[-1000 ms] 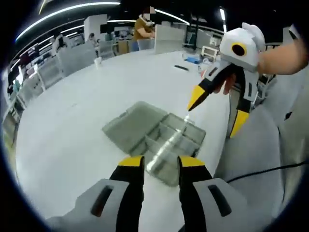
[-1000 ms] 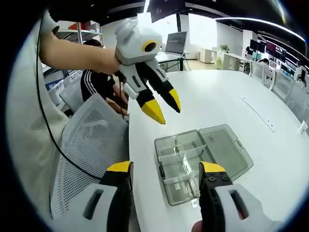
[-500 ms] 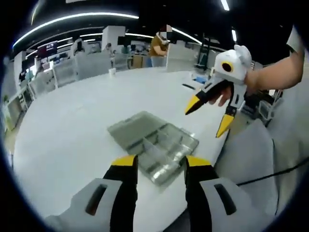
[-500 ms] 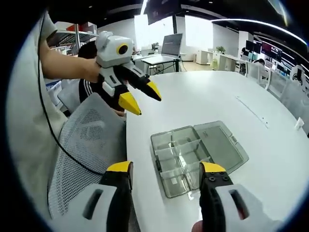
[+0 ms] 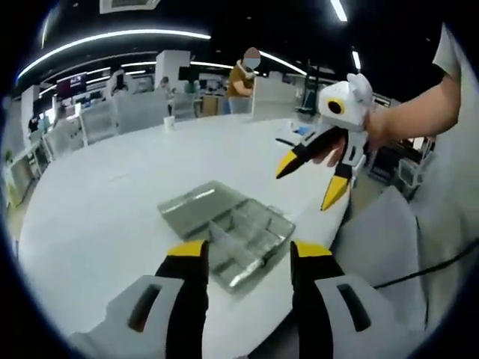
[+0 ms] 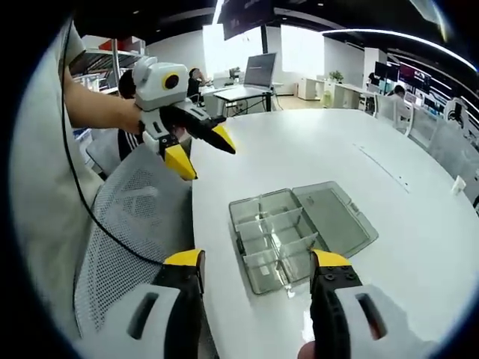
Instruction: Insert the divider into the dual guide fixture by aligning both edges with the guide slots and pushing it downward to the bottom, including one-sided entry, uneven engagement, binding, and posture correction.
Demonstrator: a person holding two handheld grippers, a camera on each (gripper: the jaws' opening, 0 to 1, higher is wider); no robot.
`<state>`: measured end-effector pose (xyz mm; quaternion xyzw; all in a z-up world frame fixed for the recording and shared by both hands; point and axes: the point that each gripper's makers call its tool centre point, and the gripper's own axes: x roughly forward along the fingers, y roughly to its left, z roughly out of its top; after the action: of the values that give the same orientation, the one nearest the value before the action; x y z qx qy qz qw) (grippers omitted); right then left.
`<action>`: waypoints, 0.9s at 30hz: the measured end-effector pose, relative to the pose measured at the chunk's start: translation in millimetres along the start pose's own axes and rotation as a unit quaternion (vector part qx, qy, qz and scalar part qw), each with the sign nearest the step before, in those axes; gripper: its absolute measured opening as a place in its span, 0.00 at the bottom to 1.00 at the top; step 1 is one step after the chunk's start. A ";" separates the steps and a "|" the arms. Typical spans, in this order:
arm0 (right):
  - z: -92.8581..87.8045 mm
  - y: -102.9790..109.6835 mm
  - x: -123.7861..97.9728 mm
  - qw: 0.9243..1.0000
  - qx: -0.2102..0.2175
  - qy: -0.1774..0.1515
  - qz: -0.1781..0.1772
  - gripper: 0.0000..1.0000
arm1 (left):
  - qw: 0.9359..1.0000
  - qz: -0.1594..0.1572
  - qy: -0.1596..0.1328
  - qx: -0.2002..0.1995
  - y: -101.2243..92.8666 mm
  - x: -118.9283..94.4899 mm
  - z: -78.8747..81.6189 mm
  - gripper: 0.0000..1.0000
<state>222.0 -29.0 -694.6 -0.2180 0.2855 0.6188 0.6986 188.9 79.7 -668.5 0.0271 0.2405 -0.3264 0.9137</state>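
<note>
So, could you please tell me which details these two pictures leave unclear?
- Clear plastic compartment box: in the right gripper view, glare and transparency hide whether the divider is seated.
- Same box in the left gripper view: near edge cut off behind the left hand-held gripper.
- Small white cup: too small to identify.

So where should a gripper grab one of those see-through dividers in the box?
Probably by its top edge, coming straight down from above. The dividers stand upright in the open clear box, thin walls with only their upper rims free. The lid lies flat beside it, so nothing blocks the way down.
</note>
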 end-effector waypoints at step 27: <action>-39.0 -28.2 -22.4 0.999 0.011 0.026 -0.024 0.53 | 1.000 -0.014 -0.012 0.016 -14.1 18.8 7.7 0.53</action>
<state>243.3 -75.1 -709.9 -0.2332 0.3054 0.5924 0.7081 196.1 56.1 -668.8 0.0342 0.2248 -0.3433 0.9113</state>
